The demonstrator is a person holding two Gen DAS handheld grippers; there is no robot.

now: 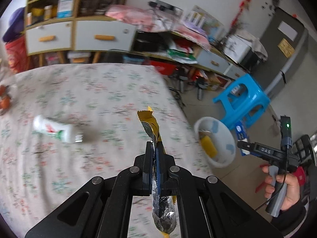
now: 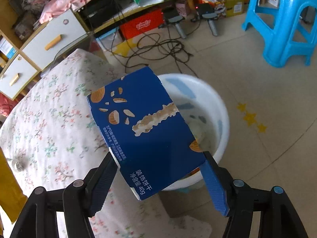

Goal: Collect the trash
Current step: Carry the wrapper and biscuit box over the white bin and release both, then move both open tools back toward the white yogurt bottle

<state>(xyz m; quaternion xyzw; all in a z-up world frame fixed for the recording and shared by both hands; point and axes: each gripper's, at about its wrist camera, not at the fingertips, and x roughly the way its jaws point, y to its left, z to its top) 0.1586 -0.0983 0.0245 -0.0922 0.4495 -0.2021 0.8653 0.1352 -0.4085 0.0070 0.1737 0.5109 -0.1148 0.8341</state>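
Left hand-held gripper (image 1: 155, 148) clamped on a foil-lined yellow wrapper (image 1: 151, 128) above the floral table (image 1: 83, 91); right hand-held gripper (image 2: 158, 170) pinching a blue biscuit box (image 2: 144, 130) over the white bin (image 2: 216, 107). Farther off, white bottle (image 1: 57, 130) lying on the table, blue stool (image 2: 285, 21) beyond.

The white bin (image 2: 216, 107) stands just beside the bed (image 2: 49, 119), its mouth half covered by the blue box (image 2: 146, 130) (held over the near rim). Bare floor (image 2: 267, 138) separates it from the blue stool (image 2: 281, 25).
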